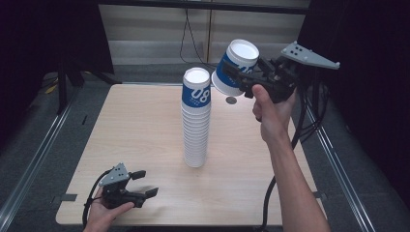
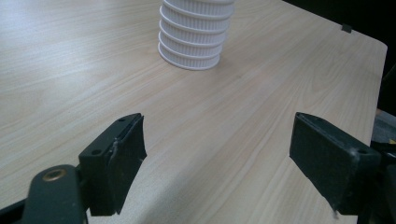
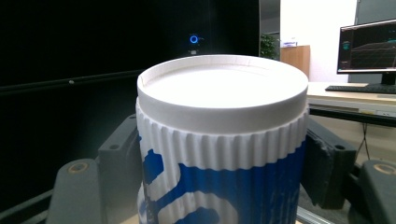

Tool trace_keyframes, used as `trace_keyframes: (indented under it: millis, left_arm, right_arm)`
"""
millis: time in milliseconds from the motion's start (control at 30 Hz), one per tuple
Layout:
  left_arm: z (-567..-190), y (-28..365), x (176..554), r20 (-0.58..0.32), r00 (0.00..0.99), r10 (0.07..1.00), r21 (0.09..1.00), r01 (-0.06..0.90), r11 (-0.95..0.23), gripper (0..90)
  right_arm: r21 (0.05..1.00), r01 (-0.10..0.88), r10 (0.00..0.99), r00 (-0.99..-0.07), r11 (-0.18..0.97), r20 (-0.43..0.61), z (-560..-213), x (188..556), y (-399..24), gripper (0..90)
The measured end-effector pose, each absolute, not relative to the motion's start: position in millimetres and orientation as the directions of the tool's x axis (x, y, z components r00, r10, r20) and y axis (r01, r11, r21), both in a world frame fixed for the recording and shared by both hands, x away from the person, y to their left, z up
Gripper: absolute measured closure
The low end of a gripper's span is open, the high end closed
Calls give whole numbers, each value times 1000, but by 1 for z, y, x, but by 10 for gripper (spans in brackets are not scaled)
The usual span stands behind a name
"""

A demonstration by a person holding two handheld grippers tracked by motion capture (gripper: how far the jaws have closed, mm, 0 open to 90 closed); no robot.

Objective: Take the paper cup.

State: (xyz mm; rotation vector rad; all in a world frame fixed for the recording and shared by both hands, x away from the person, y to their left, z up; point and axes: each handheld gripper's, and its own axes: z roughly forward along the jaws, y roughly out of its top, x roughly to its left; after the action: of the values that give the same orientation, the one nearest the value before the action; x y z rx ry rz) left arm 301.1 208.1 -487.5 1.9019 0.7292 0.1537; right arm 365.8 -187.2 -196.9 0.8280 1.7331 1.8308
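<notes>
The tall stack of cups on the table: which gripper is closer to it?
The right. The right gripper, holding a single blue-and-white cup, hangs in the air just right of the top of the stack. The left gripper rests open at the table's near left edge, farther away.

Held cup (image 1: 235,67): white ribbed paper, blue printed band, upside down and tilted, raised clear of the stack, up and to the right of its top. Stack of cups (image 1: 196,121): same pattern (top one marked 08), inverted, nested, upright mid-table.
</notes>
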Motion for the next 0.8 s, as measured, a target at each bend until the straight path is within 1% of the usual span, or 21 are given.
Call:
trace_keyframes:
  millis: [233,367,567,800]
  left_arm:
    - [-479,206,302,-214,812,542,878,404,-257,157]
    - [-474,204,303,-217,827,519,884,392,-254,157]
    - [-462,201,305,-196,836,512,895,366,-254,157]
    - [-453,190,310,-178,849,497,902,343,-263,158]
  right_arm:
    - [996,73,721,-686,-60,94,-214,354,-202,269]
    - [995,91,725,-682,-42,93,-229,347,-207,270]
    - [991,127,722,-683,-31,110,-255,343,-210,270]
    - [988,151,708,-695,-21,122,-273,338,-208,269]
